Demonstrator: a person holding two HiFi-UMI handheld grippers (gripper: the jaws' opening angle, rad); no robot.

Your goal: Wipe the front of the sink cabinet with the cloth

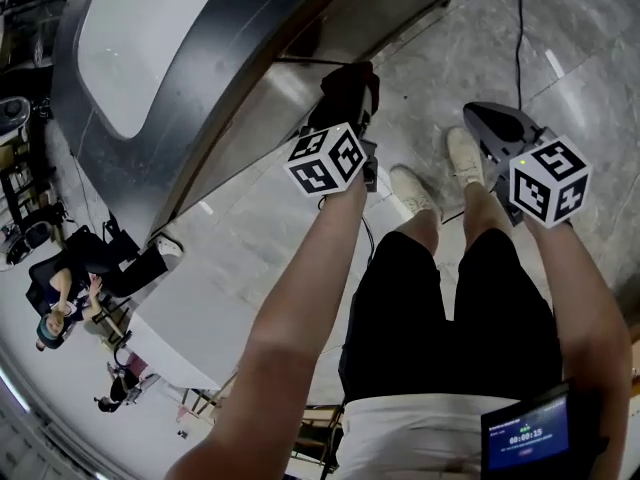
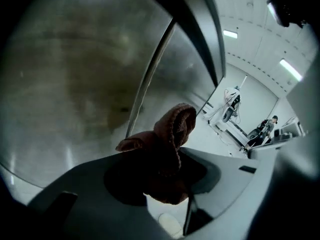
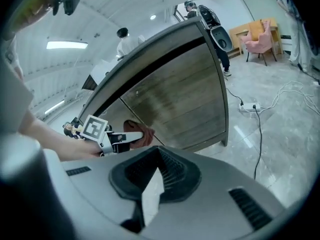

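The sink cabinet's grey wood-grain front (image 1: 262, 96) slants across the head view's top, under a white top (image 1: 140, 28). My left gripper (image 1: 347, 93) is shut on a dark red cloth (image 1: 350, 76) that is held up against that front. In the left gripper view the bunched cloth (image 2: 175, 129) sticks out from the jaws close to the cabinet front (image 2: 70, 84). My right gripper (image 1: 482, 118) hangs to the right, away from the cabinet, shut with nothing in it. The right gripper view shows the left gripper (image 3: 131, 137), the cloth (image 3: 144, 135) and the cabinet front (image 3: 180, 101).
My legs and pale shoes (image 1: 413, 190) stand on the grey tiled floor (image 1: 590, 78). A black cable (image 1: 518, 28) runs to a power strip (image 3: 248, 106) on the floor. Pink chairs (image 3: 262, 36) and people stand beyond the cabinet. A small screen (image 1: 525, 438) hangs at my waist.
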